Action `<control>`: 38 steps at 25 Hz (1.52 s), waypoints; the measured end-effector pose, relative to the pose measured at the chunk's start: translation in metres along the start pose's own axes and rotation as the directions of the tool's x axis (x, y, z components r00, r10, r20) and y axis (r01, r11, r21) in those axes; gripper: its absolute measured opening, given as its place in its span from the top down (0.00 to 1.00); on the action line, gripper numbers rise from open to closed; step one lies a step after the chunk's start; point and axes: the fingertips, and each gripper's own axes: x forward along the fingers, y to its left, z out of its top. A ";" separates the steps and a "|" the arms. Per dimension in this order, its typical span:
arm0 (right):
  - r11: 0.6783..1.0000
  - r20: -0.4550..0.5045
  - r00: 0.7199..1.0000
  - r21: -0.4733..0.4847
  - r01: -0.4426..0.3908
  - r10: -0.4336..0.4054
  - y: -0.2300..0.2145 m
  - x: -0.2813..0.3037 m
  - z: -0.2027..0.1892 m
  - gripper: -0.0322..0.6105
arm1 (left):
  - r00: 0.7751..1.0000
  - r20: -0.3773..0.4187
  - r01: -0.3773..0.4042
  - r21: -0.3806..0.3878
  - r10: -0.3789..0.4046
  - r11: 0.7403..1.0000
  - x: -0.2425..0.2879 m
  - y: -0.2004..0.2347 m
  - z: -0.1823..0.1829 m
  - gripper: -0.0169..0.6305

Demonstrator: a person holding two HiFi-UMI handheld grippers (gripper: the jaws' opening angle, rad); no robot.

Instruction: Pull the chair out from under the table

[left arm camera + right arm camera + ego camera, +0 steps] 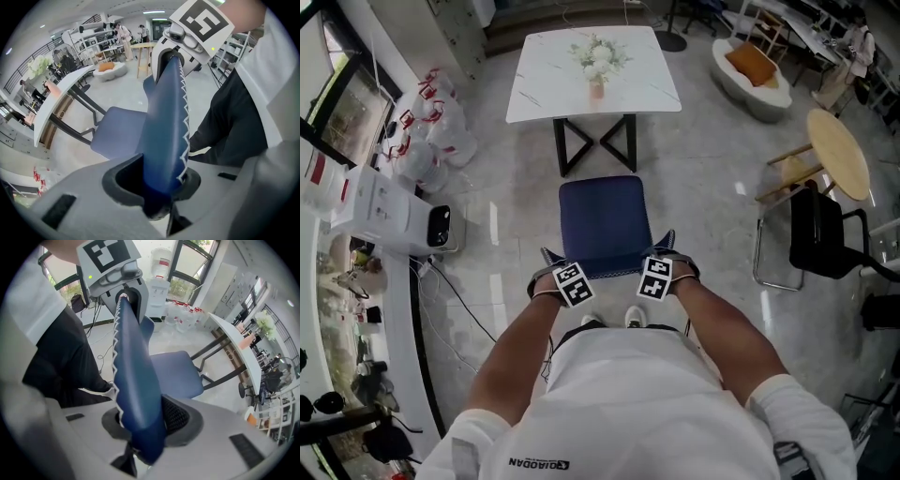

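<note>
The pulling step is under way and, judging by the head view, nearly done: the chair [602, 225] is standing just ahead of both grippers with its seat clear of the white desk [542, 86], which is lying well beyond it, though the seat's far edge is sitting near the desk's black legs. The left gripper [161, 187] is clamping the top edge of the blue backrest [164, 117], its jaws partly closed with the padded edge wedged between them. The right gripper [140, 432] is gripping the same edge just beside it, its jaws set a little wider around the padding. The next move probably calls for drawing both grippers evenly back toward the person, holding firmly so the backrest is not slipping or twisting, then letting go.
</note>
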 end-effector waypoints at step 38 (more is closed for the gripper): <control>0.997 -0.006 1.000 -0.077 0.008 -0.009 0.008 -0.001 -0.005 0.73 | 0.997 0.034 0.073 0.042 -0.074 0.996 -0.002 -0.010 0.005 0.76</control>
